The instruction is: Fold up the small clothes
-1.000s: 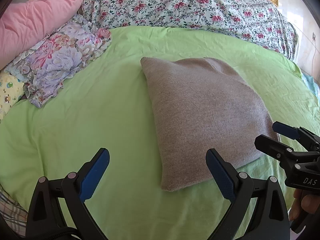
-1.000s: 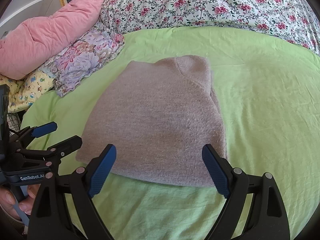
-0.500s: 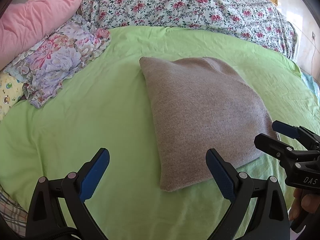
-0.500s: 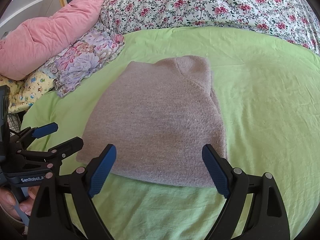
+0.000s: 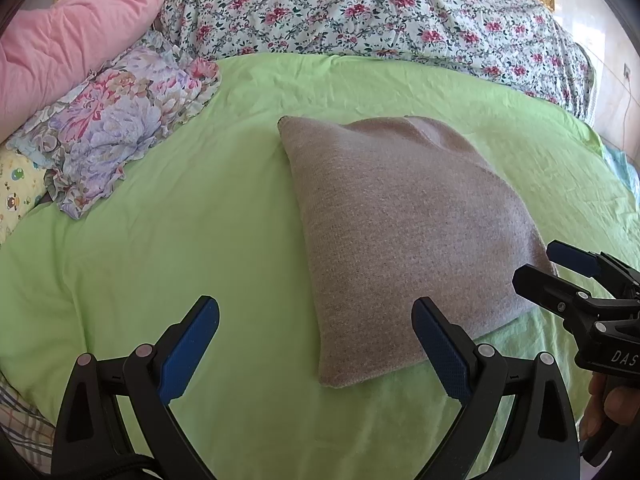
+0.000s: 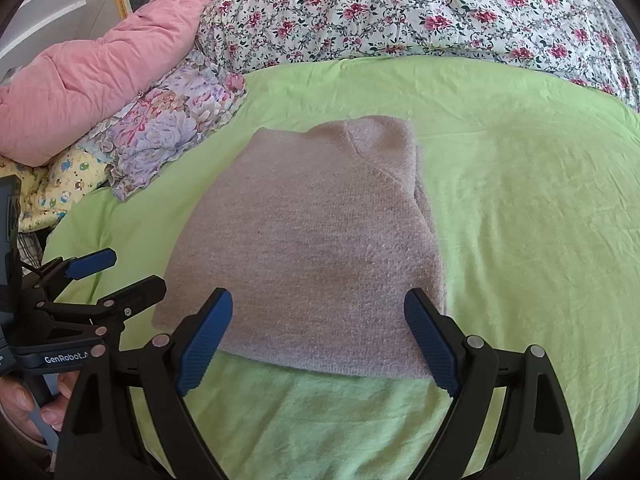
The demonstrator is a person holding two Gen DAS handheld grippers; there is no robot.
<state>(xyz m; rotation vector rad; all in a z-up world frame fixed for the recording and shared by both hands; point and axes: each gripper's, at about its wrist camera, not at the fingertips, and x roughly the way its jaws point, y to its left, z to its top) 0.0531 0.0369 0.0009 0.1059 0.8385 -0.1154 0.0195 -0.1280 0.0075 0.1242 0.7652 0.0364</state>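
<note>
A grey-brown knitted garment (image 5: 404, 224) (image 6: 308, 248) lies folded into a rough rectangle on the green bedsheet (image 5: 192, 216) (image 6: 520, 208). My left gripper (image 5: 316, 344) is open just short of the garment's near left corner, holding nothing. My right gripper (image 6: 318, 340) is open too, hovering over the garment's near edge with nothing between its blue pads. Each gripper shows at the side of the other's view: the right gripper (image 5: 560, 268) at the garment's right corner, the left gripper (image 6: 116, 272) by its left corner.
A floral ruffled cloth (image 5: 116, 128) (image 6: 168, 124) lies at the left of the sheet, next to a pink quilt (image 5: 72, 36) (image 6: 100, 72). A flower-print duvet (image 5: 380, 12) (image 6: 420, 16) runs along the far side. A person's fingers (image 6: 24, 404) hold the left gripper's handle.
</note>
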